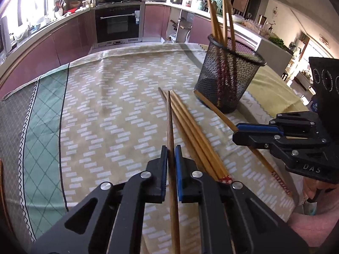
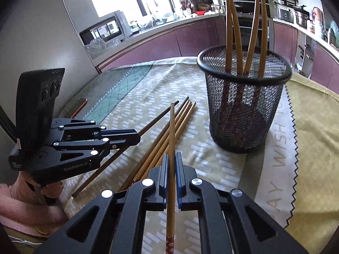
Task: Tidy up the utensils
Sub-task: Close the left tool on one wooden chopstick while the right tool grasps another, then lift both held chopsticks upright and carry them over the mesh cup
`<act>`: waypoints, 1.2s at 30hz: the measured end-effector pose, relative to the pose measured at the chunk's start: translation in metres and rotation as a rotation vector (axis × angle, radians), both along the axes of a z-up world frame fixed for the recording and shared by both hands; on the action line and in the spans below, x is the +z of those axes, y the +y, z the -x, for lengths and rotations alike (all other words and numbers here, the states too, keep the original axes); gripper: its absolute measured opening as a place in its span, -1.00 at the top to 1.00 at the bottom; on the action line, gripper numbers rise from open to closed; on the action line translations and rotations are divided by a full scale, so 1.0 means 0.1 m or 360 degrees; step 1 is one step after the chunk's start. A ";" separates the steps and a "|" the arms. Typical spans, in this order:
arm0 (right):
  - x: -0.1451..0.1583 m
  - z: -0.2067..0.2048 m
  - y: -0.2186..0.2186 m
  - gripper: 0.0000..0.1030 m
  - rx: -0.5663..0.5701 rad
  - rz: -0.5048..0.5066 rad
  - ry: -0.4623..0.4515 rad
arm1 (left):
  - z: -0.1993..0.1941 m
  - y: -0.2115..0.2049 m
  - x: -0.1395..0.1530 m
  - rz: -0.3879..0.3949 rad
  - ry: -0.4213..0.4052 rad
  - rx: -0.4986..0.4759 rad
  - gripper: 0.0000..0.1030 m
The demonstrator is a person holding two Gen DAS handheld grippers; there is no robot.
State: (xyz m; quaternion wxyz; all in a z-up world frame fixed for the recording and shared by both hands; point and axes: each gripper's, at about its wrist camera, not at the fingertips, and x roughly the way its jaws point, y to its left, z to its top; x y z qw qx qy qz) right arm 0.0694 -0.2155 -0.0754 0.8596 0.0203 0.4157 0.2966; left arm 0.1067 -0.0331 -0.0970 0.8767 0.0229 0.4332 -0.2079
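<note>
A black mesh holder (image 1: 228, 72) (image 2: 243, 97) stands upright on the patterned tablecloth with several light bamboo chopsticks in it. My left gripper (image 1: 171, 148) is shut on a dark brown chopstick (image 1: 169, 122) that points away along the table; it also shows in the right wrist view (image 2: 137, 136), gripper at the left. My right gripper (image 2: 172, 156) is shut on a light bamboo chopstick (image 2: 172, 127) with a red patterned end; in the left wrist view this gripper (image 1: 235, 131) is at the right. Several loose bamboo chopsticks (image 1: 190, 127) (image 2: 169, 135) lie on the cloth between the grippers.
The table carries a beige, green and grey cloth (image 1: 106, 105) and a yellow cloth with a zigzag edge (image 2: 307, 137) to the right of the holder. Kitchen counters and an oven (image 1: 117, 21) lie beyond the table's far edge.
</note>
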 end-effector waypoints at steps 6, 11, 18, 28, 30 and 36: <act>0.22 0.07 -0.15 0.89 -0.0035 -0.0082 -0.0085 | 0.13 0.06 0.32 0.0148 -0.0080 -0.0072 0.85; 0.39 0.11 -0.32 0.89 -0.0077 -0.0172 -0.0147 | 0.23 0.09 0.63 0.0261 -0.0172 -0.0135 0.85; 0.55 0.14 -0.54 0.89 -0.0121 -0.0253 -0.0221 | 0.34 0.14 0.94 0.0349 -0.0284 -0.0168 0.85; 0.78 0.14 -0.65 0.89 -0.0161 -0.0304 -0.0324 | 0.37 0.18 1.15 0.0447 -0.0357 -0.0189 0.85; 0.84 0.13 -0.68 0.89 -0.0170 -0.0308 -0.0349 | 0.36 0.17 1.20 0.0465 -0.0371 -0.0192 0.85; 1.00 0.06 -0.71 0.89 -0.0177 -0.0322 -0.0417 | 0.25 0.13 1.30 0.0515 -0.0398 -0.0185 0.85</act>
